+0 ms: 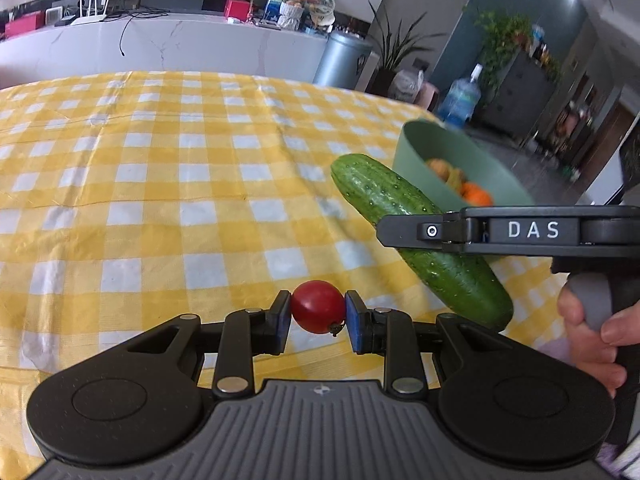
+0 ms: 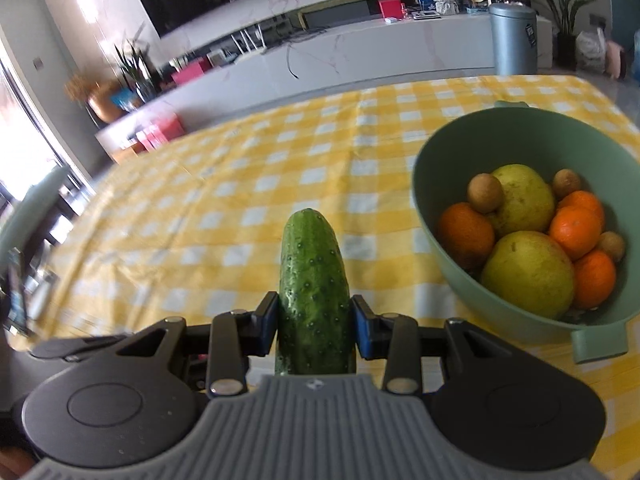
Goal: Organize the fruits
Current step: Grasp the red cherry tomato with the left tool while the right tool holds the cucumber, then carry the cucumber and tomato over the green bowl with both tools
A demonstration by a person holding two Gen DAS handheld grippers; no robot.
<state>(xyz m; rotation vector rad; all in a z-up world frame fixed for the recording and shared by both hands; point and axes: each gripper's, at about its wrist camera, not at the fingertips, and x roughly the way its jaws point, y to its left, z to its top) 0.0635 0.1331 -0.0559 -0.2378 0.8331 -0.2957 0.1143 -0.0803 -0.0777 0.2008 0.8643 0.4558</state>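
The right claw (image 2: 314,320), gripping the cucumber (image 2: 312,280) lengthwise, is nearer the green bowl (image 2: 440,240) at its right than the left claw (image 1: 318,316), closed on the tomato (image 1: 317,305).

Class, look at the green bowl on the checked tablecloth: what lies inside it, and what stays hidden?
Inside the green bowl lie two yellow-green pears, four oranges and three small brown fruits. The pile covers the bowl's bottom, so anything beneath cannot be seen.

Cucumber (image 2: 314,280) near end hidden behind tool body.
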